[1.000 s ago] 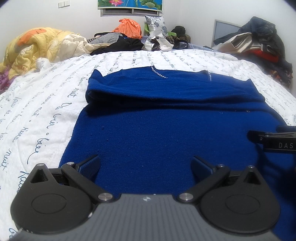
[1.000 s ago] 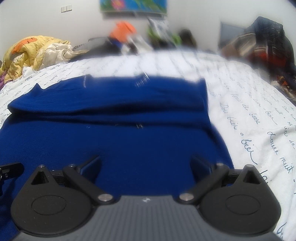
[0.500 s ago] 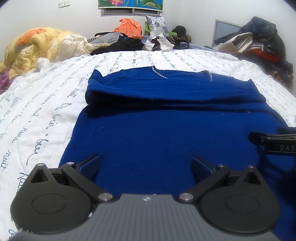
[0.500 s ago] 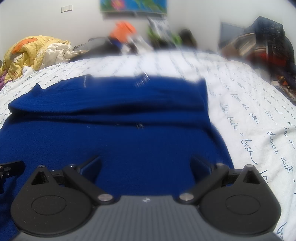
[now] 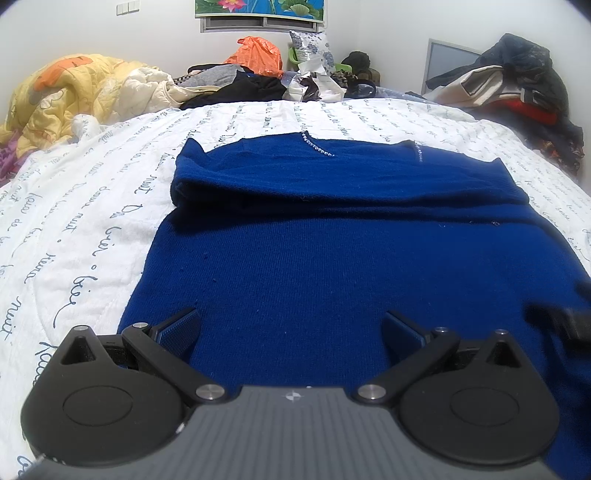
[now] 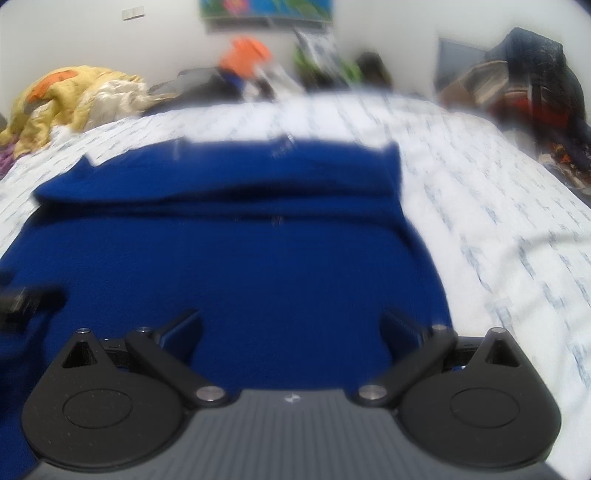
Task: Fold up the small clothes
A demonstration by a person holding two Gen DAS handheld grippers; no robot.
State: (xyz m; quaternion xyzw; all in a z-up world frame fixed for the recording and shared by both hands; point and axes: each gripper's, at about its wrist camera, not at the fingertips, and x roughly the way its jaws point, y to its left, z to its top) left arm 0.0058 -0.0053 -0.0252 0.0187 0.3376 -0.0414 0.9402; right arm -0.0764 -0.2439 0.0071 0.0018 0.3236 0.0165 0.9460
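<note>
White bedspread with blue script covers the bed, and your one blue sweater lies flat on it, centred, upper part folded over into a thick band across the far side. One beaded trim line shows at the neckline; the sweater's near hem is hidden under both tool bodies.

Your left tool sits low over the sweater's near-left area, jaws spread wide, nothing between them. Your right tool is over the near-right area, jaws also wide apart and empty. Whether the fingertips touch the fabric can't be told from either view.

Right wrist view is heavily motion-blurred: the bedspread script is unreadable and the headboard clutter is just colour blobs. Each view catches the other tool only as a dark blurred sliver at the frame edge, cut off.

Background, left wrist view: one yellow quilt bunched at far left, one orange bag in the clutter at the head of the bed, contents not visible, one heap of dark clothes at far right, one lotus picture on the wall, cropped at the top.
</note>
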